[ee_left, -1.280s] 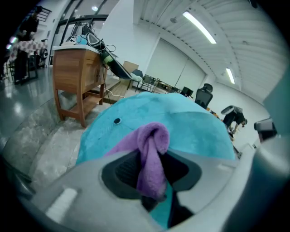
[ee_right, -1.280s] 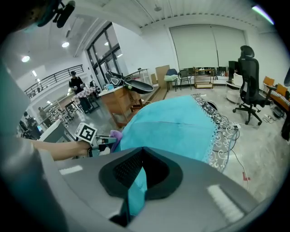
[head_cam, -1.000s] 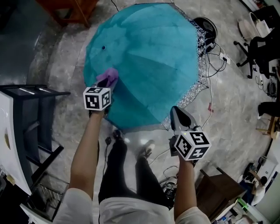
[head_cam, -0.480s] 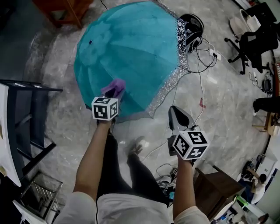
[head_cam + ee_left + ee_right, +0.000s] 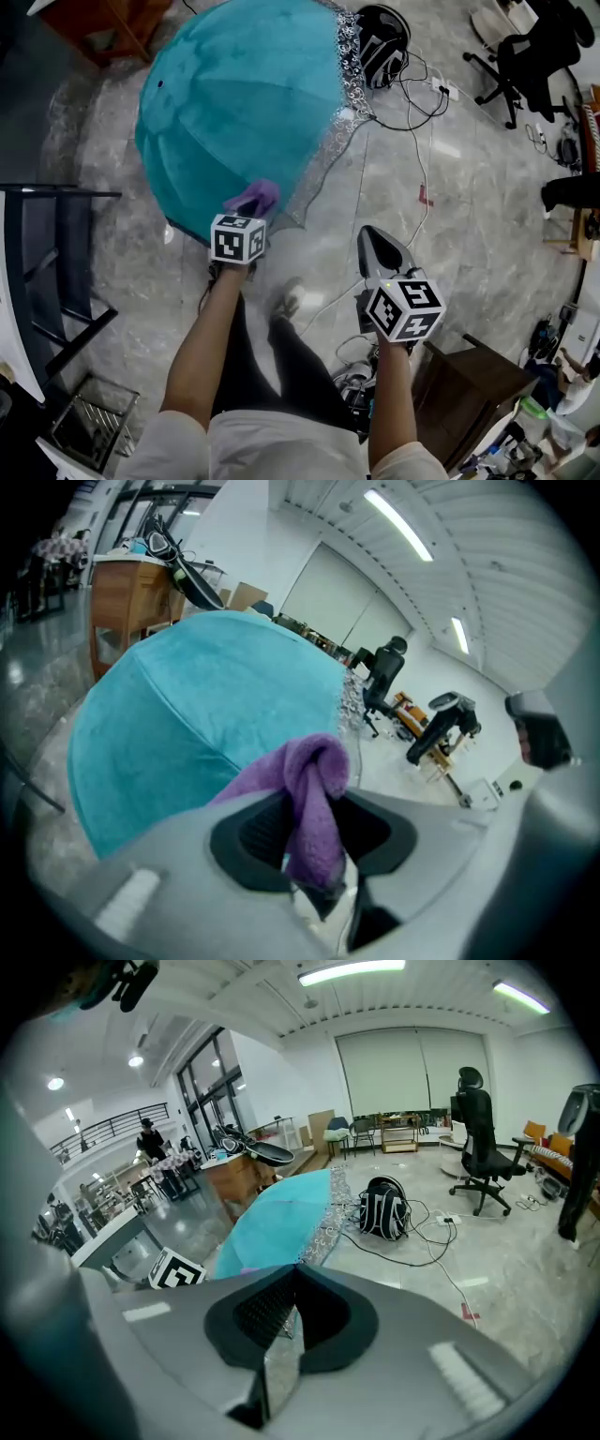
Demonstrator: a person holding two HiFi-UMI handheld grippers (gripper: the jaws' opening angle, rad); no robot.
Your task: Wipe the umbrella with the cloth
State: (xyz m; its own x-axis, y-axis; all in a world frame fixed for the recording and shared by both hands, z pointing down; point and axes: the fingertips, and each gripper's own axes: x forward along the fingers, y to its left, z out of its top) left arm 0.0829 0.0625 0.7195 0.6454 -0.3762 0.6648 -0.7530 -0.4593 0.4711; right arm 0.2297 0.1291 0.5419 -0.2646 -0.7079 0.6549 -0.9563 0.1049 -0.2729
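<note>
From the head view, the open teal umbrella (image 5: 234, 103) lies canopy-up on the marble floor (image 5: 469, 216), ahead and to the person's left. The left gripper (image 5: 246, 210) reaches to its near rim with the purple cloth (image 5: 255, 198) at its tip. The cloth overlaps the canopy edge, but contact cannot be confirmed from above. The right gripper (image 5: 373, 244) hangs over bare floor, well apart from the umbrella. The count is one umbrella, one cloth, two grippers, and one black backpack (image 5: 380, 33) just beyond the far rim among loose cables (image 5: 412, 103).

In the left gripper view, the fingers (image 5: 253, 834) are clamped on a fold of the cloth, which bunches out past their tips toward the teal panels close ahead. This looks like a wiping stroke in hand at the lower edge of the canopy. The next move likely calls for pressing the cloth flat on the fabric and sweeping along a panel, gently, since the umbrella rests loose and could roll.

In the right gripper view, the fingers (image 5: 262, 1312) are closed together with nothing between them. The umbrella and backpack lie ahead, so this gripper seems free to steady the rim.
</note>
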